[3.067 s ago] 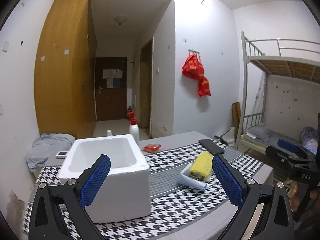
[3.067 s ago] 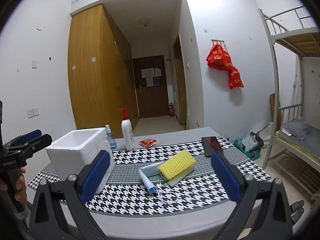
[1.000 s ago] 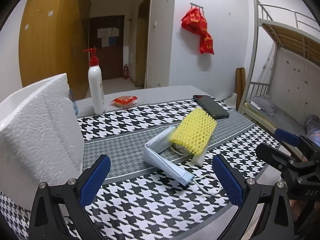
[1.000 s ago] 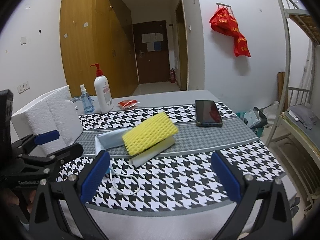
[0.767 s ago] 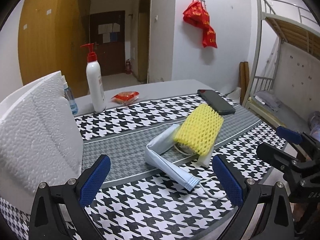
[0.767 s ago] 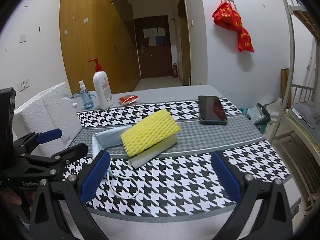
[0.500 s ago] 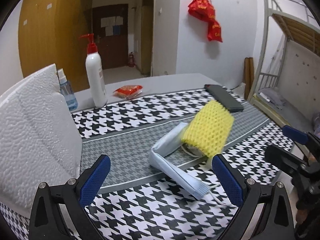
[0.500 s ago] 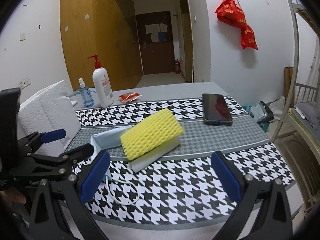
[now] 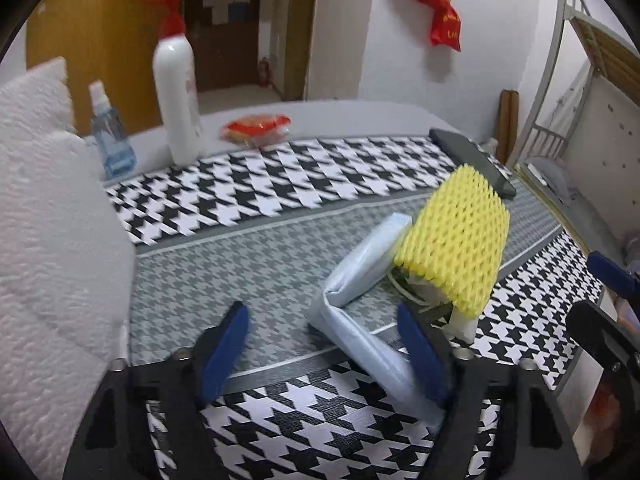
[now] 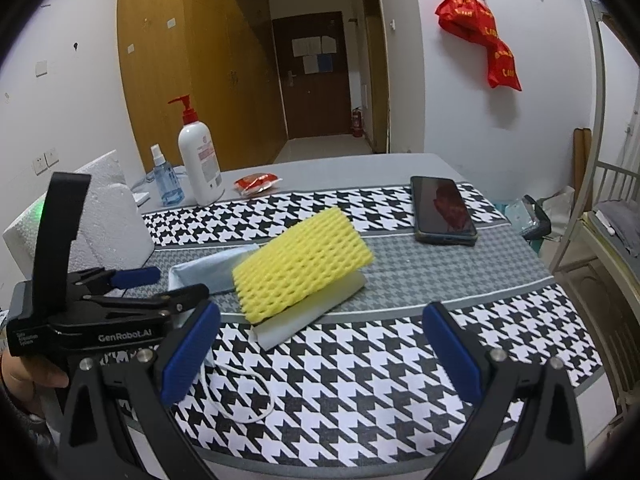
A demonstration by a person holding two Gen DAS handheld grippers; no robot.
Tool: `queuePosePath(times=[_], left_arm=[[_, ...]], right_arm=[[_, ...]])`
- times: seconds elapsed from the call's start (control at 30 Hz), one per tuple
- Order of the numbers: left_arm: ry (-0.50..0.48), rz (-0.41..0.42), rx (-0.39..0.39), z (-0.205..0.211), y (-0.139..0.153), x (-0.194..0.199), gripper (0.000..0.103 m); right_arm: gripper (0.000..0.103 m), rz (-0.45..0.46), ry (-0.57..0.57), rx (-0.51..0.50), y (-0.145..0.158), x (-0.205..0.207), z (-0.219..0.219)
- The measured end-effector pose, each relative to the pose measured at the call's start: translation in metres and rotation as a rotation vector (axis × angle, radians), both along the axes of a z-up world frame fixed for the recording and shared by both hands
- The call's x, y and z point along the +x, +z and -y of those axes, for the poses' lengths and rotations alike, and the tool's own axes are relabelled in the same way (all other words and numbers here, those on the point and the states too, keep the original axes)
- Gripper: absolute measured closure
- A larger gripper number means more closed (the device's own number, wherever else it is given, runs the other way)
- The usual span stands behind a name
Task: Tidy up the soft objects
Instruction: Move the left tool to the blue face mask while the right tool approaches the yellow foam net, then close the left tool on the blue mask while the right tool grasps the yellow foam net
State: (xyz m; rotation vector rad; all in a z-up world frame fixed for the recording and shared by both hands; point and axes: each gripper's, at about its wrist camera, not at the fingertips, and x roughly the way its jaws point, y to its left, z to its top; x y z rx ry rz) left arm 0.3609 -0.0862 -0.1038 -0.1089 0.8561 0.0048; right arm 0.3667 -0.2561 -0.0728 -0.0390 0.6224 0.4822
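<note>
A yellow foam net sleeve lies on a white foam sheet, over a folded light-blue face mask with a white ear loop. My left gripper is open, low over the cloth, its fingers on either side of the mask's fold; it also shows in the right wrist view. My right gripper is open and empty, just in front of the sleeve. A white foam box stands at the left.
A white pump bottle, a small blue spray bottle and a red packet stand at the back of the houndstooth cloth. A black phone lies at the right. A bunk bed frame stands beyond the table's right edge.
My left gripper has moved forward and down to the mask, and its jaws have narrowed around the fold. My right gripper has edged closer to the yellow sleeve.
</note>
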Motion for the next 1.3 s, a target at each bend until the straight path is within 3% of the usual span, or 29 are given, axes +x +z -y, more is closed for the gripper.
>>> queuePosePath(times=[0.17, 0.3, 0.43, 0.53, 0.67, 1.2, 1.3], left_arm=[[-0.005, -0.029, -0.026, -0.004, -0.006, 0.006, 0.043], [-0.007, -0.013, 0.001, -0.005, -0.006, 0.01, 0.054], [-0.039, -0.009, 0.002, -0.005, -0.007, 0.014, 0.088], [-0.059, 0.005, -0.016, -0.007, -0.007, 0.013, 0.094], [-0.119, 0.014, -0.065, -0.005, -0.008, 0.008, 0.094], [-0.231, 0.009, -0.121, 0.008, -0.009, -0.001, 0.094], [-0.231, 0.007, -0.126, 0.009, -0.01, 0.001, 0.094]], right_arm=[[0.001, -0.026, 0.008, -0.01, -0.005, 0.008, -0.006], [0.001, -0.031, 0.02, -0.015, -0.007, 0.01, -0.011], [0.001, -0.036, 0.034, -0.032, -0.009, 0.014, -0.016], [0.001, -0.039, 0.046, -0.041, -0.01, 0.016, -0.02], [0.001, -0.051, 0.047, -0.047, -0.012, 0.021, -0.024], [0.001, -0.065, 0.068, -0.067, -0.02, 0.034, -0.036], [0.015, -0.075, 0.055, -0.072, -0.021, 0.037, -0.034]])
